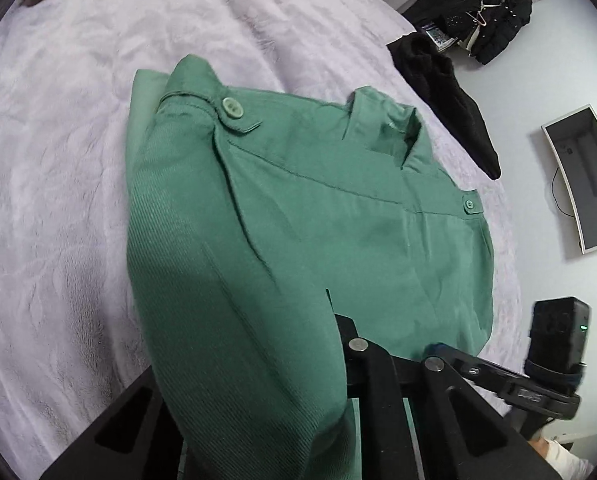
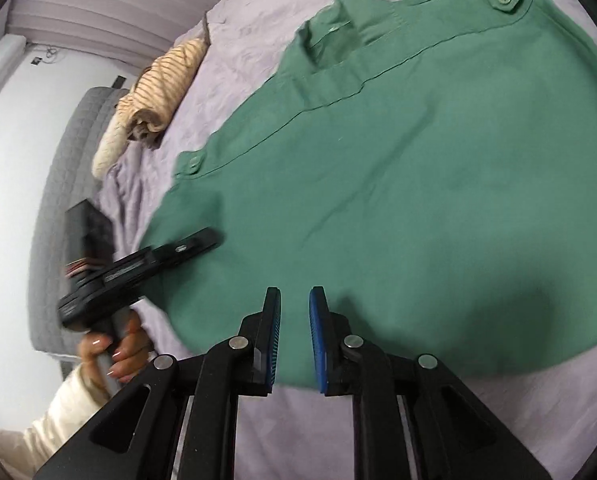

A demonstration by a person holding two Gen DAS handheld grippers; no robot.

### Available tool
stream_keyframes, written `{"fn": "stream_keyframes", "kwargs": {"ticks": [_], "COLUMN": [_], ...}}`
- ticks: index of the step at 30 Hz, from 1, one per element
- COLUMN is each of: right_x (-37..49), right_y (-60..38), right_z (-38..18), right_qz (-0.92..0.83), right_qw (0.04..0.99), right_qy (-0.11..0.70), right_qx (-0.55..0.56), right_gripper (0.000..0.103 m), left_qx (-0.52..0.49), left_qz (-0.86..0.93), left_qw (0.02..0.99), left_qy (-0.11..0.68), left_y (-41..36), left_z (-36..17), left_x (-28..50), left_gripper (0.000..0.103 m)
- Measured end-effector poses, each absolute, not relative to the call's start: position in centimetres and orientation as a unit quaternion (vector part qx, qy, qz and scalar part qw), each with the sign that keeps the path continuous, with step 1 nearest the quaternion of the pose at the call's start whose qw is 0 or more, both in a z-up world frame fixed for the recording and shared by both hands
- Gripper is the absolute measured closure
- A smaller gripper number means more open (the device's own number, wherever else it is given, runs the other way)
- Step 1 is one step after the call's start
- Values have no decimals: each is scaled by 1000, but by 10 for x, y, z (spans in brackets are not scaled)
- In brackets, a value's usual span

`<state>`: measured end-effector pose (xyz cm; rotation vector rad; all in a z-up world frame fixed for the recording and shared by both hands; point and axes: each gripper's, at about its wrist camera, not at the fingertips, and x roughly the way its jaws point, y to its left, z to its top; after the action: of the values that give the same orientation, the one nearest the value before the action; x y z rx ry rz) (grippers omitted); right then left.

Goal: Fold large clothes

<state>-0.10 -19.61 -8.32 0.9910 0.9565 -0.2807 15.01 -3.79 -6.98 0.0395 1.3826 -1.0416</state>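
Green cloth drapes over your left gripper (image 1: 338,320), clamped on a lifted edge of the shirt (image 2: 418,200), which lies back-up on the bed (image 2: 258,20). Your right gripper (image 2: 294,336) hovers apart, empty. Folding looks barely begun.

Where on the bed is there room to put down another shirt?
Bare lilac bedspread lies wide open left of the green button-tab garment, up to the striped beige clothes. Another strip lies beside the open right gripper. It is crowded by the black clothing, and the left gripper holds green fabric.
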Motion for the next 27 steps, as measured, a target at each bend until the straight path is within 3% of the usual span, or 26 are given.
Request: {"fn": "stream_keyframes", "kwargs": {"ticks": [6,13,19,25,26,27], "right_x": [17,-32,-146,-216,-221,-225], "right_y": [-201,-230,-288,-325,-326,-327], "right_z": [-139,-117,-90,-123,-126,-129], "right_qz": [-117,-61,-139,-178,-177,-175], "right_qw": [736,738,750,702,699,697], "right_qy": [493,415,325,280,274,269], "right_qx": [449,528,559,630,636,641], "right_gripper": [93,93,89,89,89,89], "left_qx": [59,166,253,336,342,340], "left_qz": [-498,-539,-567,-530,-527,-531], "left_qw": [666,661,634,636,641,641], "left_qy": [552,495,460,449,441,438], "left_y": [-89,-191,-292,-338,-336,-334], "left_z": [-8,36,14,-46,-49,-49], "left_x": [109,27,-64,-120,-124,-125], "left_gripper": [86,86,86,82,81,73]}}
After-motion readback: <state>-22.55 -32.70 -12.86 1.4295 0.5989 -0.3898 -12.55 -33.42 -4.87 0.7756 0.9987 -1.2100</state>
